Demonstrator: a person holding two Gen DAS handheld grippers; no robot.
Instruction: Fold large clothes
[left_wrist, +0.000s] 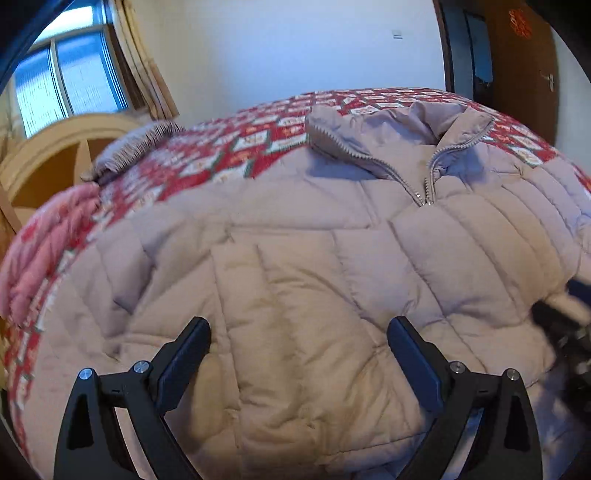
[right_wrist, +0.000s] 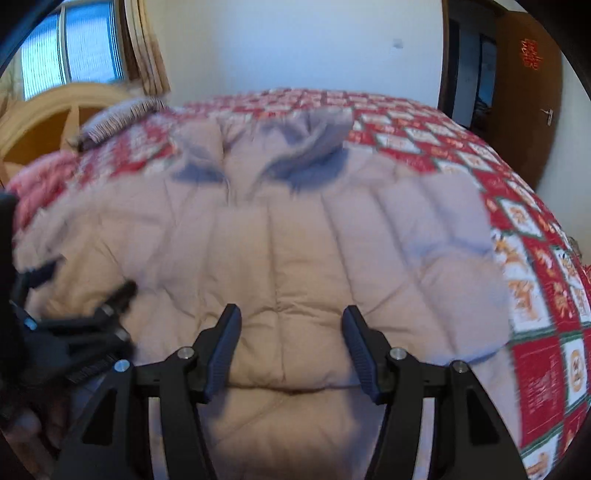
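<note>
A pale beige quilted puffer jacket lies spread flat on the bed, collar at the far end and zipper partly undone at the neck. My left gripper hovers over the jacket's near left part with its jaws wide apart and nothing pinched. In the right wrist view the jacket is blurred, and my right gripper stands open above its near hem, the pads clear of the fabric. The left gripper shows as a dark blur at the left edge there. The right gripper shows at the right edge of the left wrist view.
A red and white patterned quilt covers the bed. A pink blanket and a striped pillow lie at the far left by a wooden headboard. A window is behind it, and a brown door is at the right.
</note>
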